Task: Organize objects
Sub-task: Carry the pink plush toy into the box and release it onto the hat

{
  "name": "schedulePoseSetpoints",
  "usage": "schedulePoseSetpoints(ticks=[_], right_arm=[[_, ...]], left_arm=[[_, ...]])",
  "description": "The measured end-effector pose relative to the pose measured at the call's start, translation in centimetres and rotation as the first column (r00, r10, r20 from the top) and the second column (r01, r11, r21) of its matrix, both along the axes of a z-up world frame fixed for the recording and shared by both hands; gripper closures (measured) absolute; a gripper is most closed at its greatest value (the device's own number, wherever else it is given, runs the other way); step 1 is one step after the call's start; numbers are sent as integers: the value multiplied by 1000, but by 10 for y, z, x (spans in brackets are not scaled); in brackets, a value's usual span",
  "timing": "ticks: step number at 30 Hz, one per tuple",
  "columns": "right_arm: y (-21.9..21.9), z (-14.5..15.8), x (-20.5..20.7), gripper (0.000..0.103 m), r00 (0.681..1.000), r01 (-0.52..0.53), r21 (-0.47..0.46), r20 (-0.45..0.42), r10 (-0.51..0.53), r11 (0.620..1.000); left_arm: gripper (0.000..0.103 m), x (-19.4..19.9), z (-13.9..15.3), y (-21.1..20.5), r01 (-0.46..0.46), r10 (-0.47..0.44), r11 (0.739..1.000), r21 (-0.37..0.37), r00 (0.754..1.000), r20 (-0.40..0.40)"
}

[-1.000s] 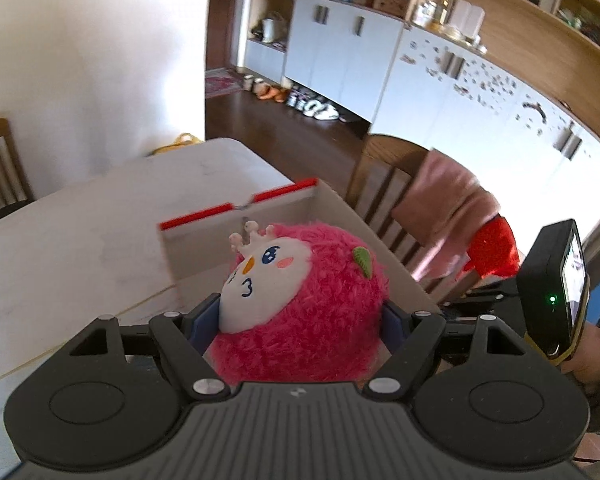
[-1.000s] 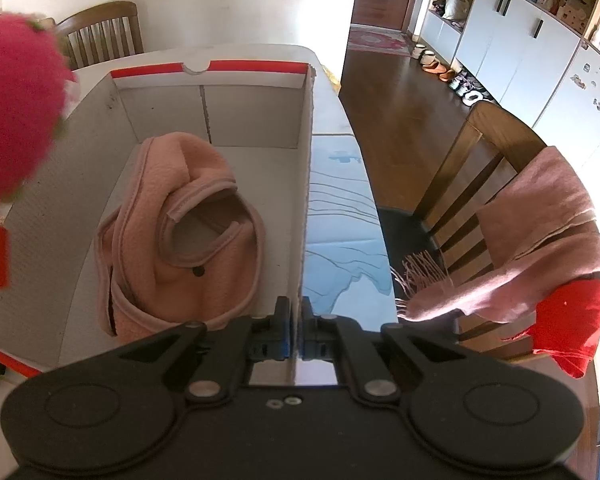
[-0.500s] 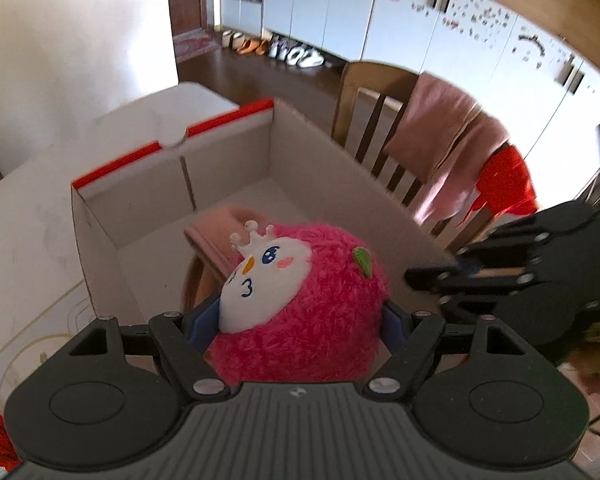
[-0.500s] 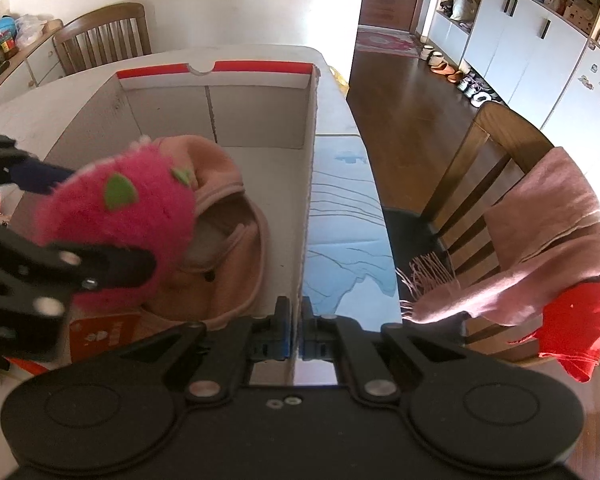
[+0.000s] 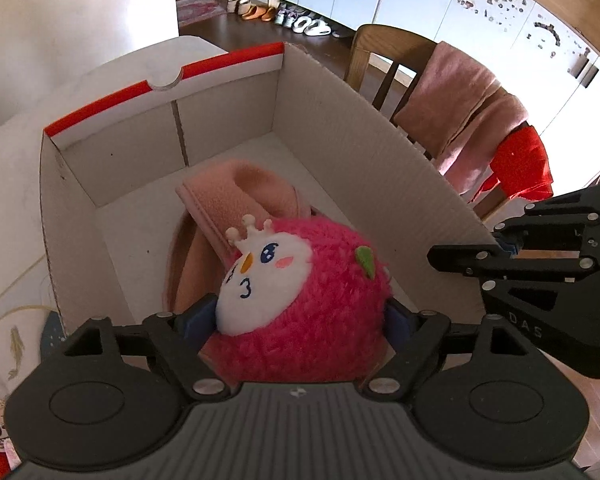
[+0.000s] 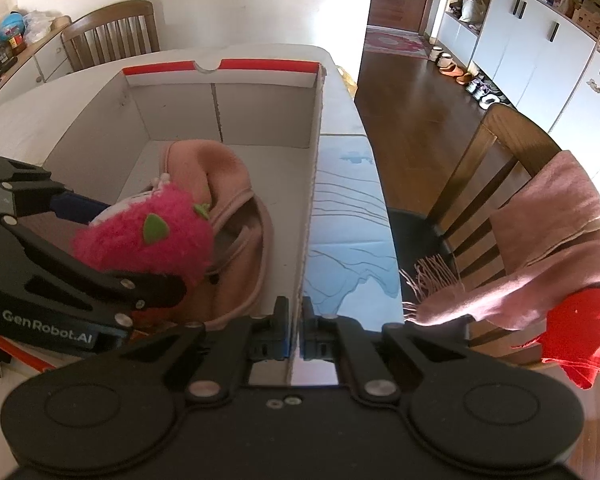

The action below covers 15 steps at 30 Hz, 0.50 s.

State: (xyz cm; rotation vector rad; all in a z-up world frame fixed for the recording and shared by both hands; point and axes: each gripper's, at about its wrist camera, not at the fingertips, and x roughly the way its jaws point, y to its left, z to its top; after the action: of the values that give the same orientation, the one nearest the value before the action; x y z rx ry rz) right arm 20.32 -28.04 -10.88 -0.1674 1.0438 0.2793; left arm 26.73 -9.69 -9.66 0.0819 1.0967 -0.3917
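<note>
My left gripper [image 5: 300, 316] is shut on a fluffy pink plush toy [image 5: 300, 292] with a white face and holds it inside the open cardboard box [image 5: 380, 168], just above a pink hat [image 5: 240, 192] on the box floor. The toy [image 6: 148, 236] and the hat [image 6: 228, 184] also show in the right wrist view. My right gripper [image 6: 295, 320] is shut on the box's right wall [image 6: 312, 200] at its near corner.
The box stands on a white table [image 6: 36, 120] with a blue patterned mat [image 6: 348, 220] beside it. A wooden chair [image 6: 500, 148] draped with a pink scarf [image 6: 540, 232] and red cloth stands to the right. Another chair [image 6: 112, 32] is at the far end.
My left gripper has carried the plush toy over the box's near edge and lowered it into the box above the hat. The right gripper has stayed on the box wall.
</note>
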Motion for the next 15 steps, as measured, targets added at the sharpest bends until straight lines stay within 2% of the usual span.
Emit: schedulePoseSetpoints(ticks=[15], right_arm=[[0, -1, 1, 99, 1000, -4, -5, -6, 4, 1000]], left_arm=[[17, -15, 17, 24, -51, 54, 996, -79, 998, 36]])
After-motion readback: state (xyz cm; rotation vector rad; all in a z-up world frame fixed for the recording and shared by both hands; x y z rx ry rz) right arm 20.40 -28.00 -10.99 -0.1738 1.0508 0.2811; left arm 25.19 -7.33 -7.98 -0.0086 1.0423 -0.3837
